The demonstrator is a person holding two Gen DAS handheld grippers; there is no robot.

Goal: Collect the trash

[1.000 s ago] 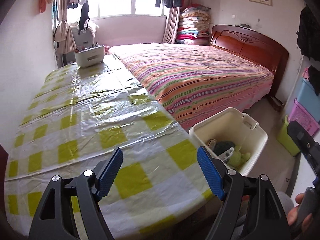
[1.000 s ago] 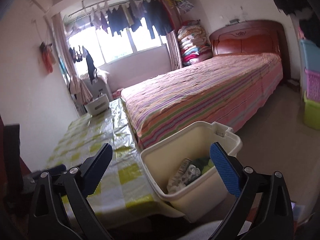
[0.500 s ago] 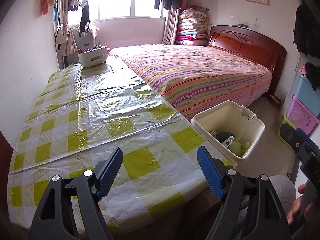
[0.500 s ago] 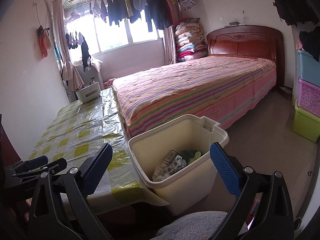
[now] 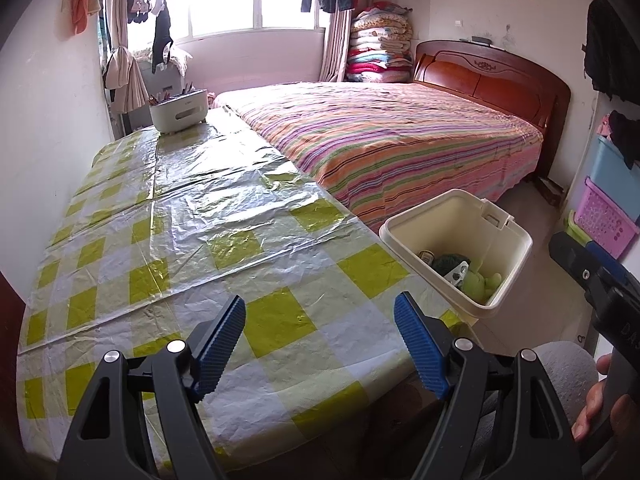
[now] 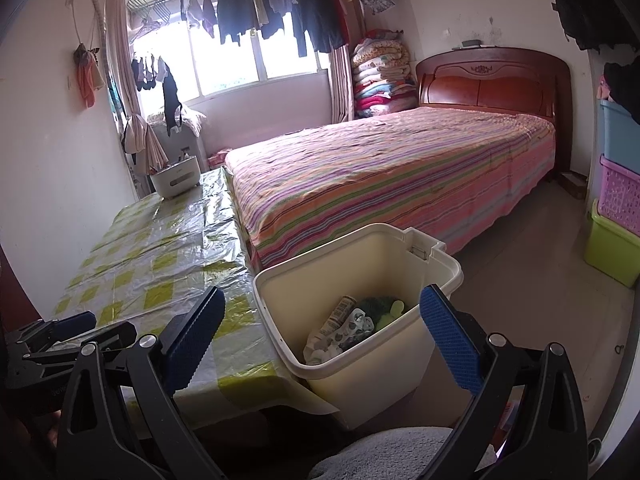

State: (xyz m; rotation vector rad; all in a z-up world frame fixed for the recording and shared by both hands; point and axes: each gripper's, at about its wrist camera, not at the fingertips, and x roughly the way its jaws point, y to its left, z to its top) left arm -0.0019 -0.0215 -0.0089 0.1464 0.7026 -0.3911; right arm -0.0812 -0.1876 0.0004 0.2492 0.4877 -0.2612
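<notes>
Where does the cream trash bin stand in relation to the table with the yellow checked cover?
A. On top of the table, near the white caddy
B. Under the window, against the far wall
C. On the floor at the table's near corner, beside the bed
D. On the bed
C: the cream trash bin stands on the floor by the near corner of the table, next to the striped bed, with trash already inside.

A table (image 5: 224, 216) under a yellow-checked plastic cloth fills the left of the frame, with a white caddy (image 5: 179, 110) at its far end. A striped bed (image 5: 392, 140) with a wooden headboard (image 5: 496, 76) lies to the right. Folded quilts (image 5: 380, 50) stack at upper centre; laundry (image 6: 280, 8) hangs across the window (image 6: 228, 60). Coloured crates (image 6: 618, 192) stand at the right edge.
</notes>
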